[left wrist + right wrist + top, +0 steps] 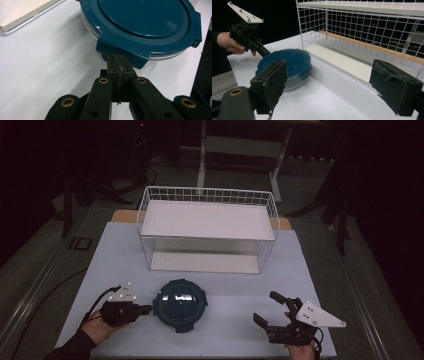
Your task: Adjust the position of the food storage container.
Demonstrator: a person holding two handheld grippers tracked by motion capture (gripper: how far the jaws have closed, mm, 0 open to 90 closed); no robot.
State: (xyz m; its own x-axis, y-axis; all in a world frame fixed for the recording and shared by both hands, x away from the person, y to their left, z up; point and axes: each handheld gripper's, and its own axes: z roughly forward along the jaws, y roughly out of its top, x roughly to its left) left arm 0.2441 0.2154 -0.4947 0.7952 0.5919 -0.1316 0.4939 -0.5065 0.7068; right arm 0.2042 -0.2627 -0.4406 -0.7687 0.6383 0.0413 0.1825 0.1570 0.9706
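A round container with a dark teal lid (pixel 180 304) sits on the white table at front centre. My left gripper (pixel 147 309) lies level at its left side, jaws shut. In the left gripper view the closed tips (pixel 118 61) sit right under a latch tab of the lid (pixel 142 22), with nothing visibly clamped between them. My right gripper (pixel 265 306) rests at the front right, well apart from the container, jaws wide open and empty. Between its pads in the right gripper view (pixel 334 85) I see the container (pixel 287 63) and the left gripper (pixel 265 52) touching its rim.
A white wire rack (pixel 207 227) with two white shelves stands behind the container, its open front facing me (pixel 362 37). The base's edge shows in the left gripper view (pixel 25 17). White table surface (pixel 230 330) lies between the container and my right gripper.
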